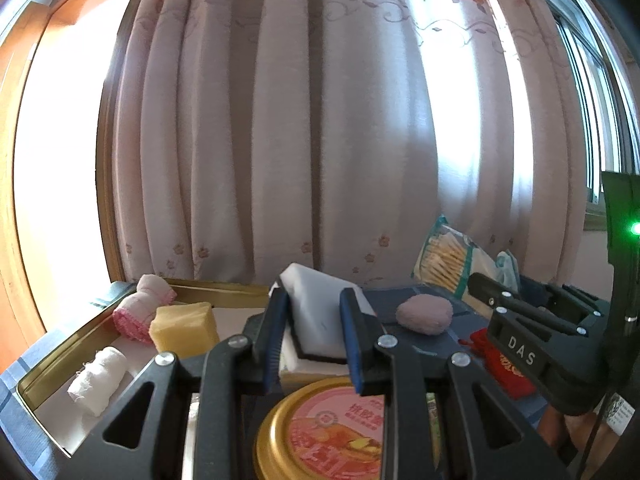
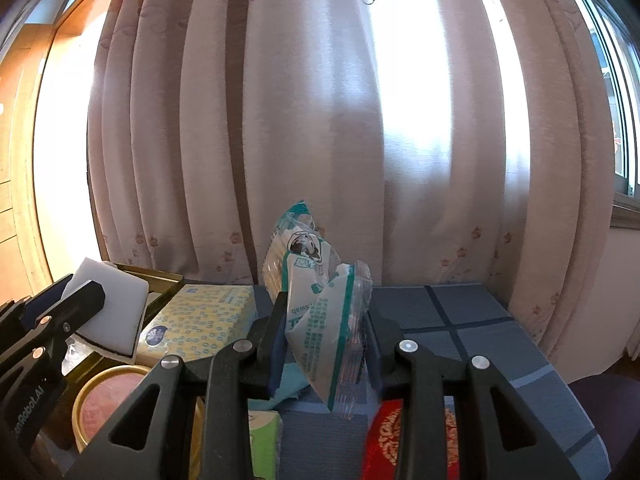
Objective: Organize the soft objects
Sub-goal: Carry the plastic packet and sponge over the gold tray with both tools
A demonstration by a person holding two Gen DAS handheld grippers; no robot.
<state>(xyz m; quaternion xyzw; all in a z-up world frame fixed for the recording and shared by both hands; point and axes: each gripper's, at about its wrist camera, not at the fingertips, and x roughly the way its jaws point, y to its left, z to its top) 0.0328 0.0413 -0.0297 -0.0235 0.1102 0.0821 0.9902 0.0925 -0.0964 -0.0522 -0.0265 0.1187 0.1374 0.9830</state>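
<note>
My left gripper (image 1: 316, 336) is shut on a white sponge with a dark edge (image 1: 320, 312), held tilted above the table; the same white sponge (image 2: 116, 308) shows at the left of the right wrist view. My right gripper (image 2: 324, 344) is shut on a clear bag of cotton swabs with teal print (image 2: 320, 292), also seen as the bag of cotton swabs (image 1: 448, 260) in the left wrist view. A gold tin tray (image 1: 52, 372) at the left holds a pink rolled cloth (image 1: 140, 308), a yellow sponge (image 1: 184, 328) and a white gauze roll (image 1: 96, 380). A mauve puff (image 1: 424, 314) lies on the blue cloth.
A round gold tin with a pink lid (image 1: 332, 428) sits below the left gripper. A yellow patterned tissue pack (image 2: 200, 320), a red embroidered pouch (image 2: 404, 436) and a green pack (image 2: 264, 440) lie on the blue checked tablecloth (image 2: 480, 320). Pink curtains (image 2: 320, 120) hang behind.
</note>
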